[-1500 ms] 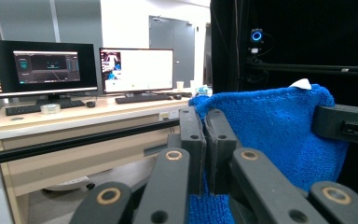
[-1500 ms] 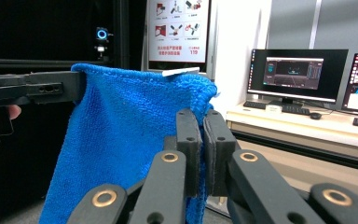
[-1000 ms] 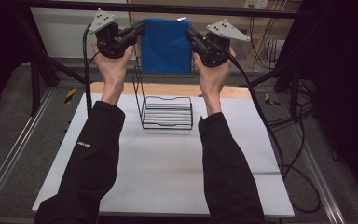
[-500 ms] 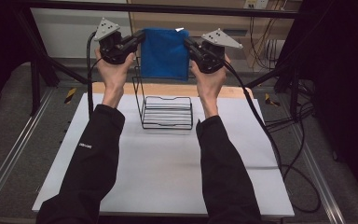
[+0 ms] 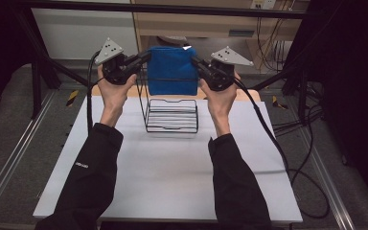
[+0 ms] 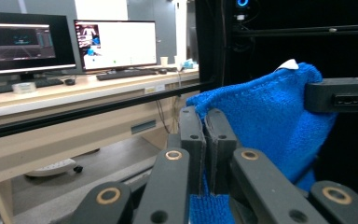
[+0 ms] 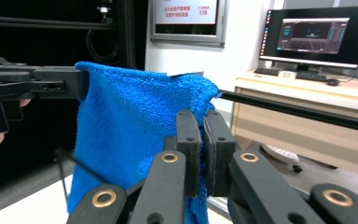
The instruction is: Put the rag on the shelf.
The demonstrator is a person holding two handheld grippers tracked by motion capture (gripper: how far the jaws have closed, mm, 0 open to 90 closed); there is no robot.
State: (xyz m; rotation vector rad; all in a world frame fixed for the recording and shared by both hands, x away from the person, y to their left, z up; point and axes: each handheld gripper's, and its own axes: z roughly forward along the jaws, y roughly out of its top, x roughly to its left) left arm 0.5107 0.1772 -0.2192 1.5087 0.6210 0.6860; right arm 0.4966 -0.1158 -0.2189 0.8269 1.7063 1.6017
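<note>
Both grippers, left gripper (image 5: 146, 56) and right gripper (image 5: 195, 61), have lowered the blue towel (image 5: 172, 72), fingers clenched on its top corners, seemingly just above the far side of the wire rack (image 5: 171, 116).

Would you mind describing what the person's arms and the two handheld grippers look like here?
Both arms wear long black sleeves; the left one bears a small white marking. The left gripper and right gripper are black, each topped by a grey three-cornered plate with dark dots. Brass-coloured pivots dot their jaw linkages, and a black cable trails from each.
</note>
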